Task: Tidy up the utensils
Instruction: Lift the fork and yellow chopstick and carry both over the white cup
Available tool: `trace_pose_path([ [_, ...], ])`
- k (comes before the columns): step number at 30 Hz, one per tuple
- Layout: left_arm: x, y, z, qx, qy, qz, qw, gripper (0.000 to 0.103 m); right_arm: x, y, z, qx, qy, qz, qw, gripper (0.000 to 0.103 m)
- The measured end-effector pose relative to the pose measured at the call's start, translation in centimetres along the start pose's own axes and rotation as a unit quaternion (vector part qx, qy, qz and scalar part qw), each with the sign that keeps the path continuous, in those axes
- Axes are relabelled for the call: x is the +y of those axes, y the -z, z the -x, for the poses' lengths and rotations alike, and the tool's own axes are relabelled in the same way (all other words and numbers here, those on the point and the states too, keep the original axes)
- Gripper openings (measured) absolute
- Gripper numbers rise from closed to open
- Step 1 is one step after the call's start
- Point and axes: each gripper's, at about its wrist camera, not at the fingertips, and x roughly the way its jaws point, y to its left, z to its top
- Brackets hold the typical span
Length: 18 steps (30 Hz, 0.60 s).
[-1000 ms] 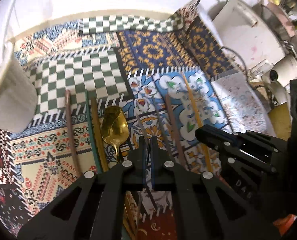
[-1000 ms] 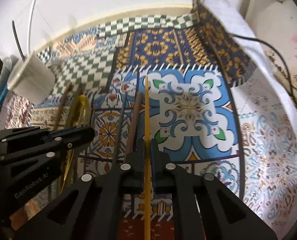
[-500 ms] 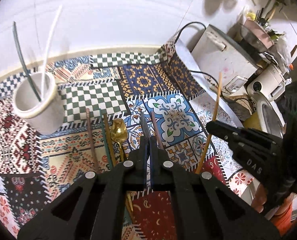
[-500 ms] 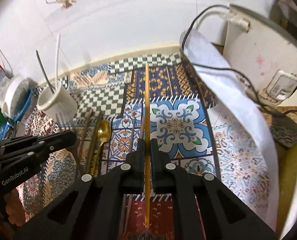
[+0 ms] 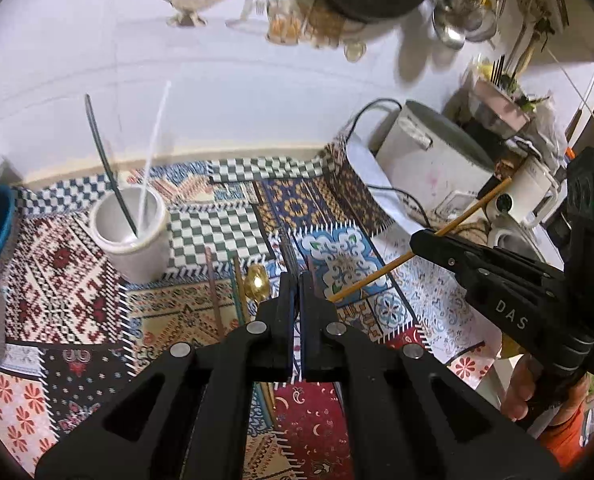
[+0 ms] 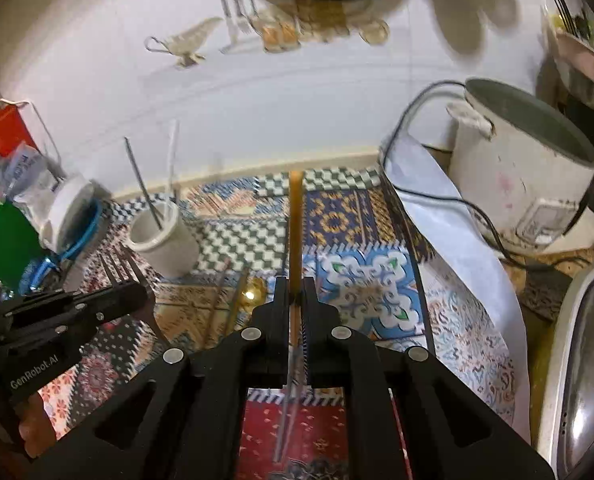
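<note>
- Your right hand-held gripper (image 6: 295, 280) is clamped on a yellow chopstick (image 6: 295, 224), which runs straight forward between its fingers, lifted off the table (image 5: 437, 296).
- In the left wrist view the same chopstick (image 5: 381, 274) sticks out slantwise on both sides of the right hand-held gripper (image 5: 417, 240), above the cloth (image 5: 57, 280).
- Your left hand-held gripper (image 5: 295, 280) is closed on a fork (image 6: 125, 262); in the right wrist view the tines point up and away past the tip of the left hand-held gripper (image 6: 137, 292), and the handle slants down behind it.
- A white cup (image 5: 131, 236) stands upright on the cloth, towards the wall, with a dark stick (image 5: 109, 168) and a white stick (image 5: 153, 152) leaning in it.
- Just beside the cup, on the near side, lie a brown chopstick (image 5: 213, 288), a second stick (image 5: 239, 288) and a gold spoon (image 5: 257, 282), roughly parallel and close together.
- The patterned cloth covers the table.
- To the right, a white cooker (image 6: 521, 176) with a black cord (image 6: 417, 120) stands off the cloth.
</note>
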Motion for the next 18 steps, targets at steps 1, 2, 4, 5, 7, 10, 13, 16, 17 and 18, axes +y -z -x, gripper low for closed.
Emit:
trace_pose_path([
  [1, 0.2, -0.1, 0.5, -0.006, -0.003, 0.002, 1.0, 0.0, 0.3, -0.2, 0.1, -0.004, -0.003, 0.003, 1.0, 0.005],
  [2, 0.3, -0.3, 0.8, -0.012, -0.006, 0.004, 0.9999, 0.0, 0.8, -0.6, 0.3, -0.01, -0.006, 0.009, 1.0, 0.005],
  [4, 0.8, -0.5, 1.5, -0.022, -0.012, 0.01, 0.9996, 0.0, 1.7, -1.2, 0.8, -0.02, -0.011, 0.017, 1.0, 0.005],
  [5, 1.0, -0.7, 1.7, -0.025, -0.014, 0.013, 0.9995, 0.0, 2.1, -1.4, 0.9, -0.024, -0.013, 0.02, 0.999, 0.005],
  [7, 1.6, -1.0, 2.3, -0.033, -0.02, 0.019, 0.9991, 0.0, 3.0, -1.9, 1.4, -0.033, -0.02, 0.028, 0.999, 0.005],
  [10, 2.5, -1.7, 3.4, -0.049, -0.029, 0.026, 0.998, 0.0, 4.3, -2.7, 1.9, -0.046, -0.029, 0.041, 0.998, 0.005],
  [13, 3.6, -2.6, 4.6, -0.065, -0.035, 0.033, 0.9967, 0.0, 5.6, -3.7, 2.1, -0.058, -0.04, 0.053, 0.996, 0.005],
  [16, 4.6, -3.7, 5.7, -0.082, -0.043, 0.04, 0.9949, 0.0, 6.7, -4.5, 2.2, -0.068, -0.05, 0.062, 0.994, 0.005],
  [17, 4.9, -4.1, 6.0, -0.088, -0.046, 0.042, 0.9942, 0.0, 7.2, -4.9, 2.2, -0.072, -0.054, 0.065, 0.994, 0.005],
  [18, 5.3, -4.6, 6.4, -0.094, -0.049, 0.044, 0.9934, 0.0, 7.4, -5.1, 2.2, -0.074, -0.056, 0.067, 0.993, 0.005],
])
